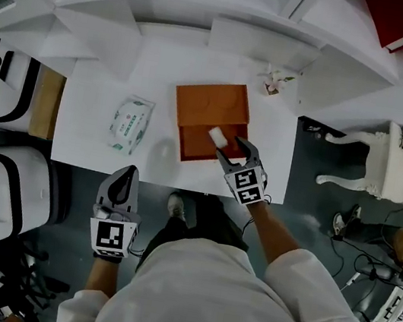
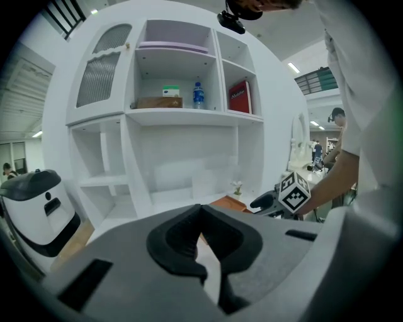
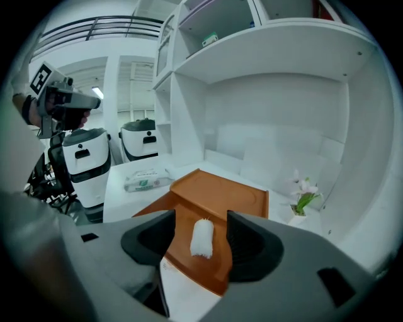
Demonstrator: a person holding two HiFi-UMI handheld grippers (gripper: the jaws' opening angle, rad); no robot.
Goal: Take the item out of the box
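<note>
On the white table (image 1: 91, 110), the shallow orange-brown open box (image 1: 198, 146) sits near the middle, with its flat lid (image 1: 212, 105) lying on the far side, touching it. The small white roll (image 1: 216, 134) lies inside the box, on its floor, toward the right-hand edge.

Your right gripper (image 1: 233, 148) is over the near right corner of the box. Its fingers are spread wide. In the right gripper view the small white roll (image 3: 202, 238) lies lengthwise in the gap between them, with orange floor visible on both sides of it. Neither pad touches it, so nothing is held.

Your left gripper (image 1: 129, 174) is off the table, just past its near edge and close to your body. In the left gripper view its black pads (image 2: 189, 236) meet at the tips, with nothing between them.

Also noted:
- A white and green soft pack of wipes (image 1: 130, 124) lies flat on the table, left of the box and apart from it.
- A small potted flower (image 1: 274, 80) stands at the back of the table, just beyond the lid's right corner.
- A white shelf unit (image 2: 189, 113) rises behind the table.
- Two white and black machines (image 1: 8, 76) stand on the floor to the left.
</note>
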